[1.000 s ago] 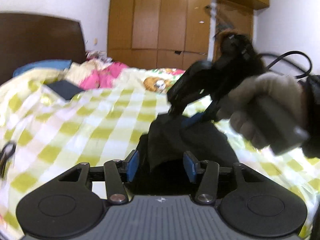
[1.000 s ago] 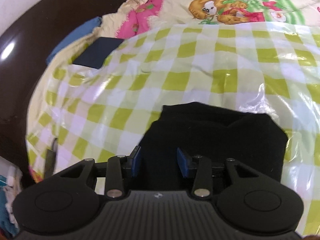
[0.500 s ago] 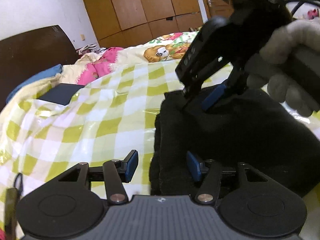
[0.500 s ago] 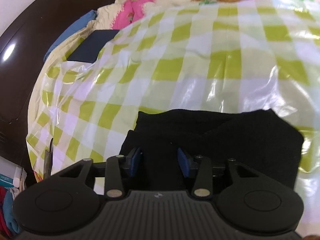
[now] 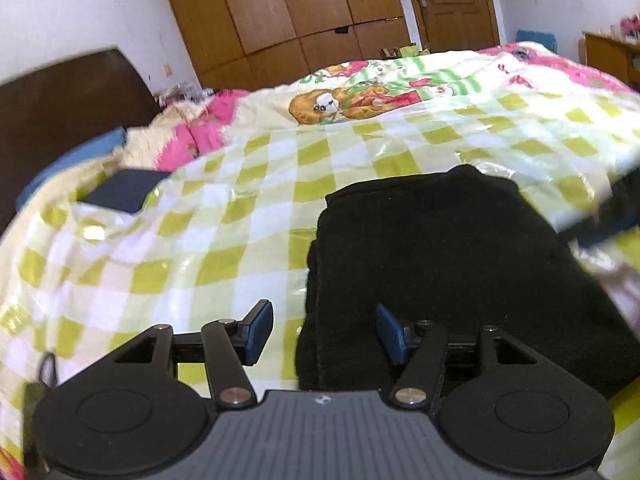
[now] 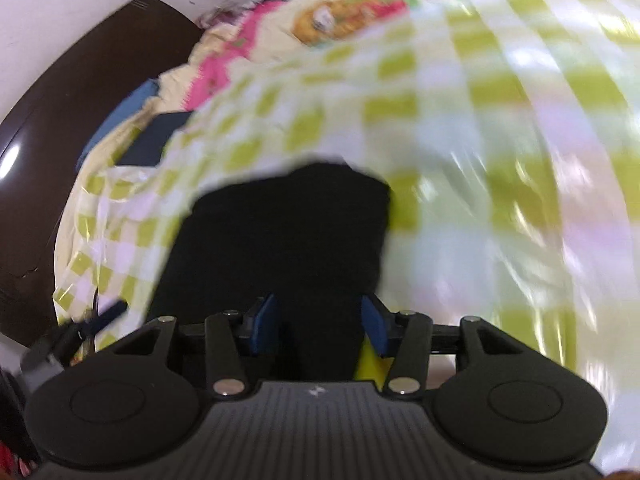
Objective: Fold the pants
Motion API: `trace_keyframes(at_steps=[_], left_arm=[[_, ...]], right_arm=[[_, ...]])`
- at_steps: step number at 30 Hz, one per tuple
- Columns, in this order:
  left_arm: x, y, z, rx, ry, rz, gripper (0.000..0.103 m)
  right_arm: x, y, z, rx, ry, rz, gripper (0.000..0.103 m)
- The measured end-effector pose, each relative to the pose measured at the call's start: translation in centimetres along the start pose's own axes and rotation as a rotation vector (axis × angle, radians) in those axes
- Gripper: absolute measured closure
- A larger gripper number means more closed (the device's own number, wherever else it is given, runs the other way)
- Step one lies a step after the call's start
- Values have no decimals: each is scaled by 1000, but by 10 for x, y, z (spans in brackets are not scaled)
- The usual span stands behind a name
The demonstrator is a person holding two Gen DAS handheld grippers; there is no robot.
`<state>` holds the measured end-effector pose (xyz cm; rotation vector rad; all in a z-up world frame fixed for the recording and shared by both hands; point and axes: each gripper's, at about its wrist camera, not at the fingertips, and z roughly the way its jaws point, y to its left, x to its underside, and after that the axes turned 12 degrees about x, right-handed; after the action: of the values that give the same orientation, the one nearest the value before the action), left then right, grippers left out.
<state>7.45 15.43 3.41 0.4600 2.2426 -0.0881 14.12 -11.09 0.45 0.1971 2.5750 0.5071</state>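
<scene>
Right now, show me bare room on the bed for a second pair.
Bare checkered sheet runs left of the black pants, up to the dark flat item. More lies beyond the pants, before the cartoon quilt. The headboard corner is crowded with pink bedding.

My black pants [image 5: 440,248] lie on a green-and-white checked cover [image 5: 224,240]. My left tongs [image 5: 324,334] have blue pads [image 5: 258,330]. Behind: pink floral quilt [image 5: 200,140], brown wardrobe [image 5: 280,12].

A green-and-white checked plastic sheet [image 5: 248,216] is spread over the bed. Behind it, a cartoon-bear quilt [image 5: 360,100] is seen, with a dark flat item [image 5: 124,190] near the brown headboard [image 5: 60,100]. Wooden wardrobes [image 5: 288,12] are lined against the wall.
</scene>
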Motion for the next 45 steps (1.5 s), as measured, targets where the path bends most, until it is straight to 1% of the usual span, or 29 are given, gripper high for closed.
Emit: trace_keyframes(at_steps=[2,3,4,6,7,9,11,13,15,17,20,22,23,24,25,26,27,28,29,32,35,39,42,45], left_arm=[[-3,6,-2,10,-1,-32,32],[-5,7,-4,18,-5,-37,32],[-6,10,-7,48,-7,-48,31],[-9,11,-6,105,3,-65,30],[-9,11,-2,111,13,-57,30],[-8,9,7,82,35,-18,29],[-7,15,15,68,51,-9,26],[-7,22,16,88,52,-17,19],[-6,27,21,110,73,-11,11],[-5,32,27,127,78,-19,9],[-4,38,36,168,90,-46,8],[-4,44,41,198,98,-80,8],[-3,47,43,211,102,-106,10],[-3,49,44,225,108,-143,16],[-2,49,43,239,109,-164,21],[-1,47,41,255,104,-171,30],[0,43,38,258,102,-169,38],[-1,38,36,261,101,-167,42],[-2,32,35,270,102,-169,46],[-6,12,33,250,101,-142,46],[-12,0,32,288,98,-153,46],[-21,-31,34,333,91,-133,46],[-30,-59,38,385,77,-115,47],[-41,-87,49,396,72,-77,47]], right_arm=[[9,-7,7,-26,40,40,53],[12,-8,11,-47,43,55,53],[13,-10,13,-71,46,77,52],[12,-13,18,-110,54,122,46],[11,-14,21,-129,58,136,44],[10,-11,25,-135,65,141,44],[9,-9,23,-150,56,130,40],[11,-8,19,-172,36,100,40],[11,-8,22,-176,36,78,40],[9,-10,34,-172,58,99,40],[6,-7,47,-188,61,141,38],[4,2,53,-179,49,114,38],[3,6,55,-170,42,109,42],[3,6,56,-162,40,115,46],[2,6,55,-158,38,113,58],[1,3,52,-157,38,117,69],[1,-3,49,-176,43,137,73],[0,-9,46,-200,52,152,77],[-1,-13,43,-215,56,155,79],[-2,-18,34,-197,48,128,79],[-5,-35,28,-190,44,153,79],[-14,-56,12,-142,16,129,79],[-26,-76,3,-90,-4,113,79],[-41,-98,-6,-37,-30,117,79]])
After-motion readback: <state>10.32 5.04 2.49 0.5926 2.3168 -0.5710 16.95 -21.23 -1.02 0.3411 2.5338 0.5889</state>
